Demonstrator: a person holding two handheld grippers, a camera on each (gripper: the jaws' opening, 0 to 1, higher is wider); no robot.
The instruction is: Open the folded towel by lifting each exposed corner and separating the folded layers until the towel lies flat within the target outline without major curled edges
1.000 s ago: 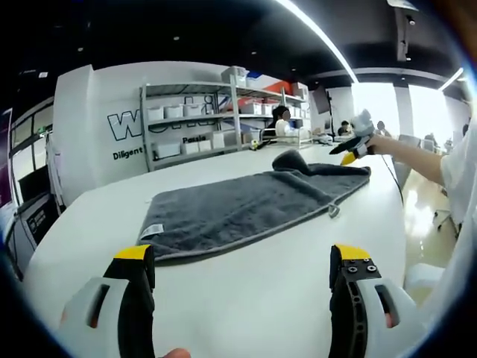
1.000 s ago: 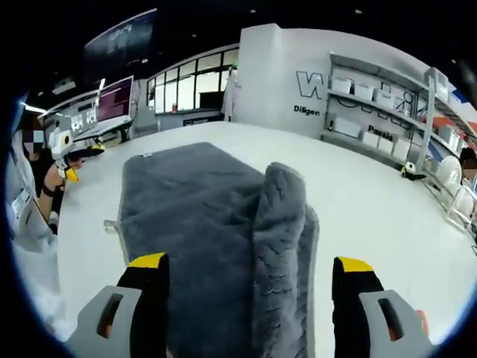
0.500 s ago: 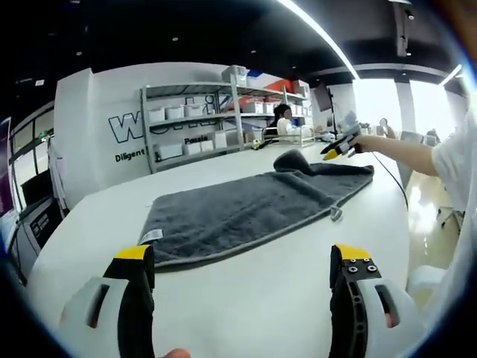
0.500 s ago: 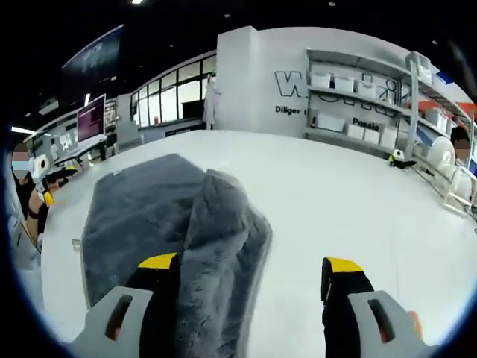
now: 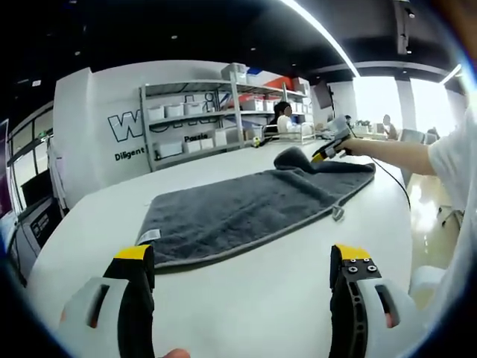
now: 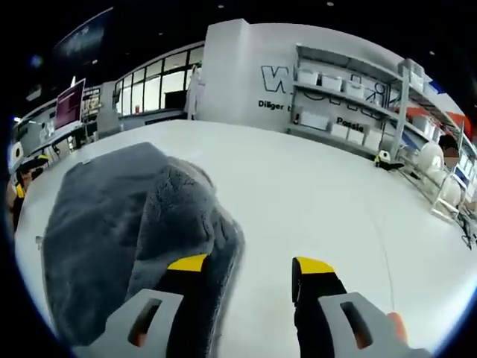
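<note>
Your right gripper (image 6: 242, 270), jaws apart w/ nothing between them, sits at the folded hump (image 6: 186, 216) on the grey towel's (image 5: 238, 212) far end; hump lies just left of its jaws. Your left gripper (image 5: 242, 261), also apart, hangs off the near edge, well away. Towel's long axis runs between them; right is nearer.

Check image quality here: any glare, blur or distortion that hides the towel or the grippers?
Left gripper view: windows at right blow out white, fisheye bends the table edge, yet the towel and left gripper are sharp. Right gripper view: even light; the towel's raised fold close to the right gripper is slightly soft.
</note>
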